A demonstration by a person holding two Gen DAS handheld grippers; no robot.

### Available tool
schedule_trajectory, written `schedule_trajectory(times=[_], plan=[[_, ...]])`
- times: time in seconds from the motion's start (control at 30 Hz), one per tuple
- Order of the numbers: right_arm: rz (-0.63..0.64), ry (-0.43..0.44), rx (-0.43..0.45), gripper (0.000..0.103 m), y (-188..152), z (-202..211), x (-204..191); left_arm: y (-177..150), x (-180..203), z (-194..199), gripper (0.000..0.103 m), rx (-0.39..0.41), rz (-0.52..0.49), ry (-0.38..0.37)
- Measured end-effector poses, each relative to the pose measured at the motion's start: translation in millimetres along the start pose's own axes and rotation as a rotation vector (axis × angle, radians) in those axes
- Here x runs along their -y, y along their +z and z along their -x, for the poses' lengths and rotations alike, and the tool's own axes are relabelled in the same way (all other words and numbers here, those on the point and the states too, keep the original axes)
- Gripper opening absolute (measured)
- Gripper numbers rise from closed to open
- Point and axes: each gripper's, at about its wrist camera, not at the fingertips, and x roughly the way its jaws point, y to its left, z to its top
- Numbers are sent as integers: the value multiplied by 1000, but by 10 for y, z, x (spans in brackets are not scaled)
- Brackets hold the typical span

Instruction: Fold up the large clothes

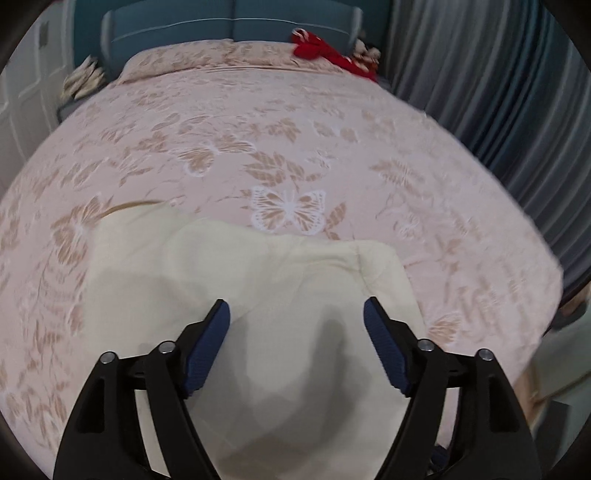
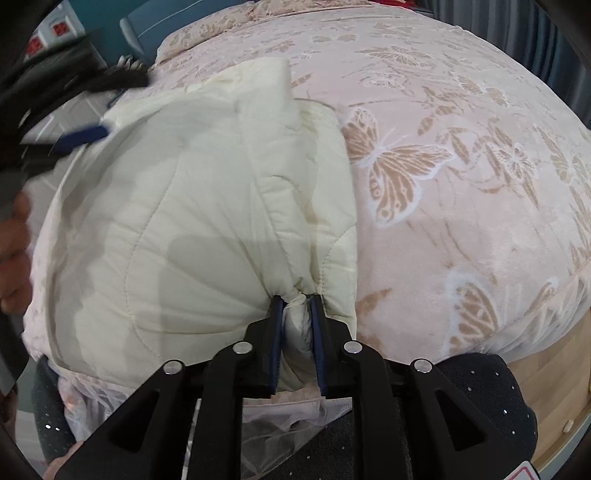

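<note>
One cream quilted jacket (image 2: 192,206), lying on the bed (image 2: 461,184) at its near edge. Folding partly done by appearance: sides seem turned in, final folds outstanding. Long axis runs from near edge toward the headboard (image 1: 229,29). Right tongs (image 2: 295,306) clamped on its bunched hem; left tongs (image 1: 297,314) spread apart above it, holding nothing.

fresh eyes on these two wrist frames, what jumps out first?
The cream quilted jacket lies spread on the near part of the pink butterfly-print bedspread. The right gripper is shut on a bunched fold at the jacket's near edge, while the left gripper hangs open above the cloth. Far back by the blue headboard sits a red garment.
</note>
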Motion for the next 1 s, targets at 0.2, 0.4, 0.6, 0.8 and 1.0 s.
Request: schedule_trajectory(times=[0.2,0.4,0.6,0.8,1.0], plan=[[-155,132,48,45,76,277,232,-132,-675,478,85,28,192,-61],[-170,163,65,77,198,274,246,-504,-1432,596,85,-26,447,-172],[-317,289,-26,87,197,-66,430,-965,-1674,406,85,-132,541,-250],[-449,482,-90,90,91,-333,444,-1233,-1669,169,89,-165,678,-470],[-454,527,-87,72,100,-346,349,-1250,-1495,129,93,-163,663,-459]])
